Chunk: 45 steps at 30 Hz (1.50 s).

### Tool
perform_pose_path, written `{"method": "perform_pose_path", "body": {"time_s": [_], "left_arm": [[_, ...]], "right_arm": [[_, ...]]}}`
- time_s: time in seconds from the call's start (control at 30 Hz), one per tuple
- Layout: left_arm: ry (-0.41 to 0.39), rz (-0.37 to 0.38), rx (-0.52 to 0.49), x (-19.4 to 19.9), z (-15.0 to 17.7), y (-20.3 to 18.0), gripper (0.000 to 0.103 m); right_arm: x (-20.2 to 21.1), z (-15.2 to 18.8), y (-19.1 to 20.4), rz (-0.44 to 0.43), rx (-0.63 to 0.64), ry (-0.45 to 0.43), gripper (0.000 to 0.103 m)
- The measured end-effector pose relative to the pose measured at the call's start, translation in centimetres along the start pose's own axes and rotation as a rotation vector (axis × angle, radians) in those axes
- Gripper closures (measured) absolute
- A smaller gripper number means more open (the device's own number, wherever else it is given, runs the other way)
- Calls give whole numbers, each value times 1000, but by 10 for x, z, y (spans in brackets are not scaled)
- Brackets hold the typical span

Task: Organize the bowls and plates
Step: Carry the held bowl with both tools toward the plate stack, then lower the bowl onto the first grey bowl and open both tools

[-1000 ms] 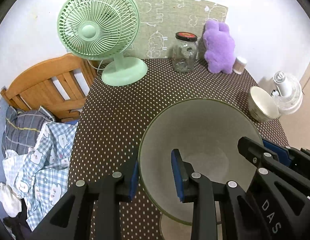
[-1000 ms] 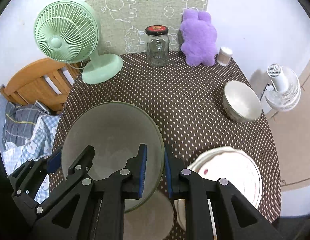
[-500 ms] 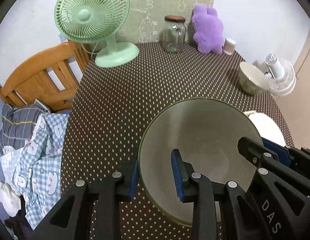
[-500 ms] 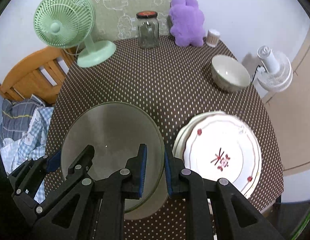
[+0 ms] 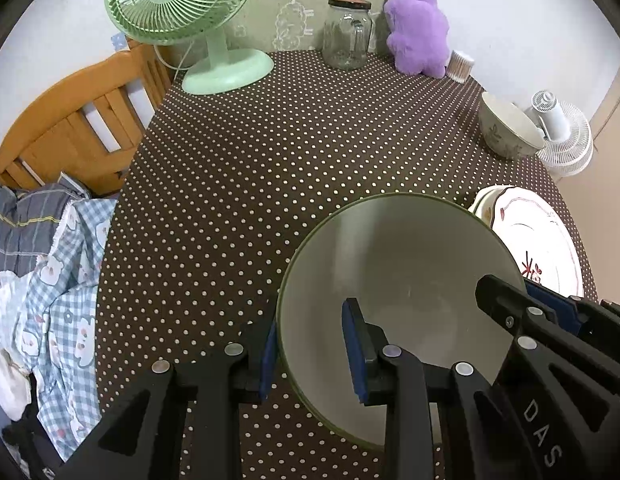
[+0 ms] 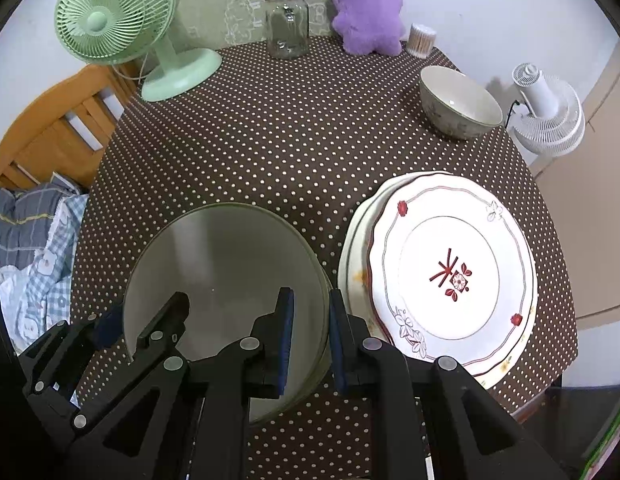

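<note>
Gripping opposite sides of a large green-rimmed bowl (image 6: 226, 280), the left gripper (image 5: 312, 354) and right gripper (image 6: 310, 332) each have their jaws clamped on its rim, one pad inside and one outside. The bowl is over the near edge of a round table (image 6: 294, 136) covered in brown polka-dot cloth. Just beside it, toward the table's right edge, lies a stack of plates (image 6: 450, 272). A smaller bowl (image 6: 460, 102) sits near the far right edge.

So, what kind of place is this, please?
Probably a room in a home: a table with a dotted cloth carrying plates, a purple plush toy, and bedding beside a wooden chair.
</note>
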State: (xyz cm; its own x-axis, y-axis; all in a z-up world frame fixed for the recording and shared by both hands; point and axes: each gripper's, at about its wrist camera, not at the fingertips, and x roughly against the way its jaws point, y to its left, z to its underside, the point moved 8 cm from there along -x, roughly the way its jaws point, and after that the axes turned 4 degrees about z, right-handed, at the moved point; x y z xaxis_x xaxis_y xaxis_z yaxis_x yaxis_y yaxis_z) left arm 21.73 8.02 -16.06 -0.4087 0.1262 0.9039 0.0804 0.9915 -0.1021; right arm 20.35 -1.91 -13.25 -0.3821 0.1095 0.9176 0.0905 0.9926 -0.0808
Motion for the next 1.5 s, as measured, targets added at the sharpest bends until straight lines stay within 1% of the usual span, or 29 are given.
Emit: {"method": "perform_pose_path", "body": {"time_s": [0.13, 0.2, 0.5, 0.57, 0.7, 0.8, 0.83, 0.87, 0.93, 1.0, 1.1, 1.13, 1.17, 1.2, 1.23, 1.27, 1.33, 1.4, 1.5], "left_arm": [[19, 8, -2, -8, 4, -2, 75], [14, 6, -13, -9, 5, -3, 75], [11, 0, -44, -9, 5, -5, 75], [15, 7, -56, -9, 6, -6, 69], [25, -1, -60, -6, 7, -7, 68], [16, 18, -70, -1, 8, -9, 62], [9, 26, -76, 3, 7, -10, 57], [1, 32, -82, 6, 7, -11, 49], [-16, 37, -95, 14, 4, -13, 41], [-33, 44, -102, 24, 1, -15, 39], [-57, 49, -105, 38, -7, -16, 37], [-70, 42, -107, 45, -10, -17, 36], [-80, 31, -104, 49, -13, -16, 36], [-90, 26, -96, 54, -16, -16, 36], [-96, 31, -87, 58, -18, -15, 36], [-102, 43, -75, 63, -21, -15, 35], [-117, 37, -66, 71, -25, -16, 34], [-132, 18, -74, 77, -28, -21, 34], [-145, 17, -77, 83, -34, -30, 34]], "right_arm": [[-6, 2, -1, 11, -2, 13, 83], [-10, 4, -1, 16, -7, 24, 83], [-11, 6, -3, 12, -36, 11, 83], [-11, 8, -4, 10, -40, 11, 82], [-9, 8, -3, 3, -24, 10, 82], [-7, 8, -3, 3, -19, 7, 82], [-5, 8, -4, 5, -20, 4, 82], [-3, 8, -4, 5, -21, -1, 82], [3, 8, -5, -1, -25, -12, 82], [10, 7, -6, -2, -25, -15, 81], [27, 3, -4, -1, -6, -52, 81], [34, 1, -5, -8, -9, -68, 78], [39, -1, -5, -14, -12, -78, 70], [46, -2, -7, -19, -20, -95, 65], [52, -4, -10, -19, -31, -111, 56], [56, -6, -13, -23, -41, -126, 44], [66, -9, -19, -40, -65, -156, 34], [74, -13, -22, -62, -65, -180, 34], [81, -17, -28, -78, -52, -200, 34]]}}
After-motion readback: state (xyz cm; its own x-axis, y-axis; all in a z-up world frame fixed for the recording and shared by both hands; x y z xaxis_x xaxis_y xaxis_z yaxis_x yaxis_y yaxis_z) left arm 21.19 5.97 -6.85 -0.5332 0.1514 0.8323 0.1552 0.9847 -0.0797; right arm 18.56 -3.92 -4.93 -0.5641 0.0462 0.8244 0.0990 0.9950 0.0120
